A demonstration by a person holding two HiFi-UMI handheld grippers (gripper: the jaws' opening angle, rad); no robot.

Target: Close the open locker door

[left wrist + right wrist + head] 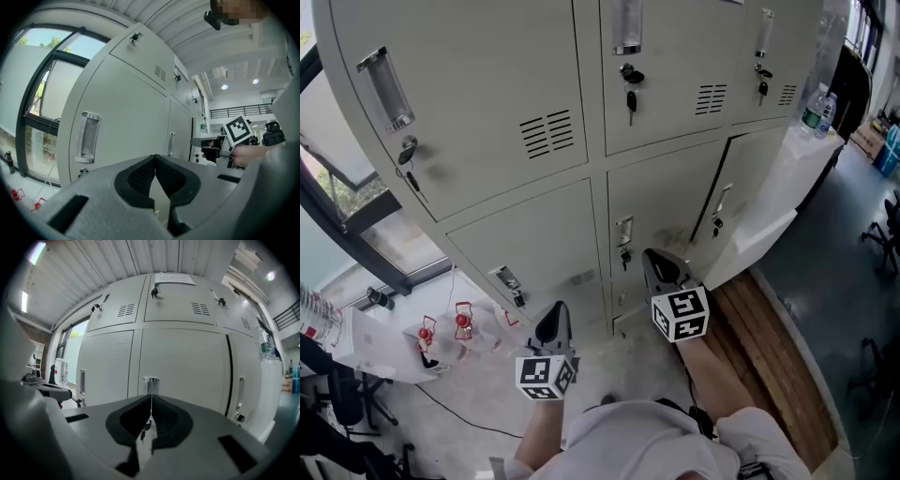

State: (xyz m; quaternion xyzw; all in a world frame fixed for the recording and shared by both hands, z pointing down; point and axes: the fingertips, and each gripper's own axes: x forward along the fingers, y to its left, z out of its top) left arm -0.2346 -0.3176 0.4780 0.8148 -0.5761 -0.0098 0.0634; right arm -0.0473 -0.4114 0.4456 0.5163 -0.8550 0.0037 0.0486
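Your right gripper point(656, 262) has its jaws pressed together with nothing between them. That suits this step, since I judge the door needs a push, not a grip. In its own view the tips point(151, 397) point at the handle point(151, 383) of the middle lower locker, which is already shut, so you are aimed one door too far left.

Swing that gripper to your right, onto the open locker door point(759, 187). Set the closed tips on its outer face near the free edge, beside the long handle point(241, 390). Steer clear of the key point(240, 417) hanging below the handle, because a snag there could turn the tips aside. Then press evenly until the face sits level with its neighbours.

Your left gripper point(553, 319) hangs low and to the left with its tips touching and empty. It is well apart from the work and can stay idle.

The door is the rightmost one in the lower row. It is pale grey like the rest and only partly ajar. A dark gap point(228, 376) runs down its left edge, so it seems to hinge on the right.
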